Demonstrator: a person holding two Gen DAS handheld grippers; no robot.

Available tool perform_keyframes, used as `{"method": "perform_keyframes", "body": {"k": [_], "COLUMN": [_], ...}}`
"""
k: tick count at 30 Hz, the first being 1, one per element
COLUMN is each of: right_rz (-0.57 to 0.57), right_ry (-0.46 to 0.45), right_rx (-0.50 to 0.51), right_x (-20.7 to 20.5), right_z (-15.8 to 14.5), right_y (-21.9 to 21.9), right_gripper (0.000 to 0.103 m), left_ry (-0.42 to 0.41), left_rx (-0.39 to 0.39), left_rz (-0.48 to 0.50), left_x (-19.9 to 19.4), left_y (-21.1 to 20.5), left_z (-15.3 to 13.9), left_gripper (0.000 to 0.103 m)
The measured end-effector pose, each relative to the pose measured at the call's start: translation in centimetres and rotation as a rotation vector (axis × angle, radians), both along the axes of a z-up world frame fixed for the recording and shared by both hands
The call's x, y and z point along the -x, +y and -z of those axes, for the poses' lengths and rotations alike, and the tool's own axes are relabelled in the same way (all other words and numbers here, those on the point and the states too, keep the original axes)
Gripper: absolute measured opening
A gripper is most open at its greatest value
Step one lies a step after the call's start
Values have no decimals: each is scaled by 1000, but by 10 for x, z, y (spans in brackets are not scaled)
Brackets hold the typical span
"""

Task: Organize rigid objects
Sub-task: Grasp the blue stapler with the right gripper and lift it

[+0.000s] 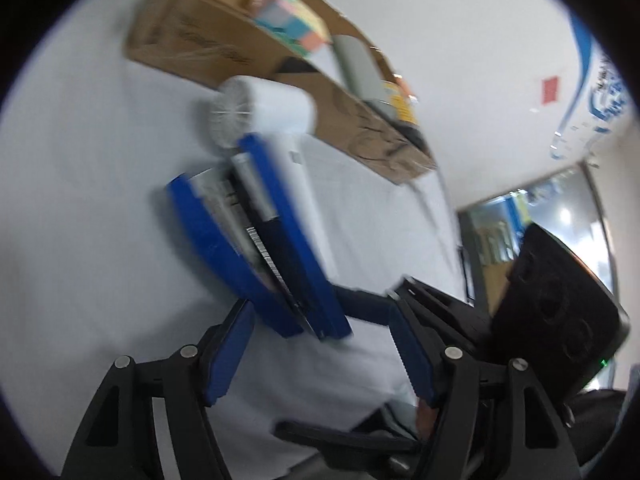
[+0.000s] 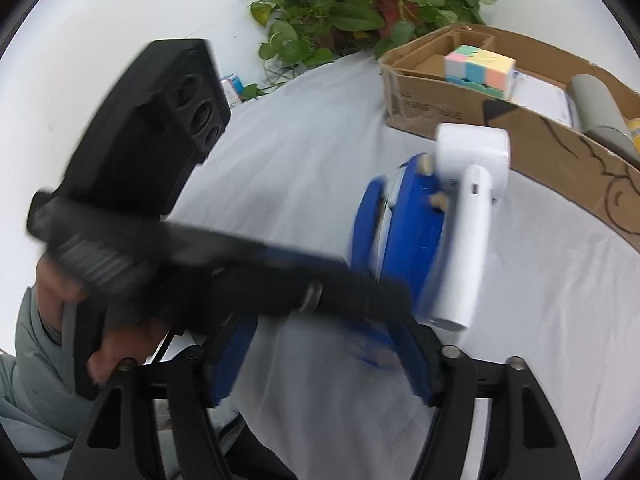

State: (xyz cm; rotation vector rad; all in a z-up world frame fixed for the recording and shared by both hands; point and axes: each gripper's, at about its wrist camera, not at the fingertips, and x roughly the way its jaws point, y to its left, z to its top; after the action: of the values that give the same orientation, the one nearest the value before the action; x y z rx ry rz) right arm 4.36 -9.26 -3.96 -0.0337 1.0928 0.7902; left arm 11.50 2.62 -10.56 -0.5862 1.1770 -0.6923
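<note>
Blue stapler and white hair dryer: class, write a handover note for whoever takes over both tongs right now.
Left tongs: open, empty, near the blue stapler.
Right tongs: open, empty, just behind the left.
The stapler lies on the white cloth against the white hair dryer, outside the cardboard box.
Done: pastel cube and grey cylinder boxed.
Left: probably box the stapler and dryer.

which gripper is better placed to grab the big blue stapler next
Left, probably. In the left wrist view the large blue stapler lies just ahead of the open left gripper. The open right gripper has the left gripper's body crossing in front, and the white hair dryer alongside the stapler.
</note>
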Motion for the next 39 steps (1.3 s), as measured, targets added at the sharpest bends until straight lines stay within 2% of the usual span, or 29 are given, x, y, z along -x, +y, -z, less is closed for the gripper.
{"method": "perform_keyframes", "body": {"k": [3, 7, 10, 12, 13, 16, 18, 20, 21, 22, 23, 24, 25, 26, 28, 30, 32, 34, 36, 37, 39], "right_rz": [22, 13, -23, -10, 10, 65, 116, 166, 180, 193, 198, 195, 195, 202, 193, 174, 139, 117, 134, 162, 191], "right_ry": [-13, -59, -133, -205, -210, -122, 32, 347, 444, 491, 503, 493, 448, 387, 262, 123, 55, 1, -17, -19, 1], "right_rx": [33, 115, 195, 303, 329, 212, 38, -289, -387, -439, -450, -423, -377, -307, -164, -53, -6, 46, 94, 124, 93], "right_x": [-3, -3, 3, 1, -2, -12, -22, -36, -37, -36, -33, -30, -26, -23, -14, -7, -5, -4, -10, -11, -22], "right_z": [0, 6, 11, 23, 27, 26, 27, 43, 52, 58, 62, 63, 60, 53, 36, 18, 9, 8, 14, 17, 23], "right_y": [-8, -5, 13, 25, 25, 12, -10, -41, -50, -56, -59, -61, -63, -64, -62, -55, -44, -28, -15, -13, -9], "right_gripper": [76, 71, 62, 48, 38, 37, 37, 32, 32, 33, 33, 36, 43, 51, 57, 57, 57, 57, 42, 32, 30], "left_ry": [-34, -33, -26, -21, -19, -11, 1, 6, 7, 12, 18, 35, 51, 67, 81, 84, 74, 69, 67, 65, 61], "left_rx": [23, -11, -21, -27, -30, -36, -24, -14, -10, -5, -1, -1, -7, -13, -15, -25, -36, -53, -68, -76, -81], "left_rz": [-20, -109, -157, -175, -181, -201, -206, -206, -203, -195, -190, -182, -174, -166, -154, -142, -132, -138, -147, -150, -159], "left_x": [3, 0, 1, 3, 4, 8, 10, 11, 12, 11, 9, 8, 7, 7, 9, 10, 10, 9, 10, 10, 10], "left_y": [-2, 19, 33, 40, 42, 47, 48, 48, 43, 40, 34, 28, 24, 21, 15, 8, 2, 0, 0, 1, 3], "left_z": [-6, -5, -3, -2, -2, -2, 0, 0, 2, 3, 5, 7, 10, 12, 15, 18, 20, 19, 18, 17, 18], "left_gripper": [68, 68, 68, 68, 68, 68, 69, 69, 69, 69, 69, 69, 69, 69, 69, 69, 69, 69, 69, 69, 69]}}
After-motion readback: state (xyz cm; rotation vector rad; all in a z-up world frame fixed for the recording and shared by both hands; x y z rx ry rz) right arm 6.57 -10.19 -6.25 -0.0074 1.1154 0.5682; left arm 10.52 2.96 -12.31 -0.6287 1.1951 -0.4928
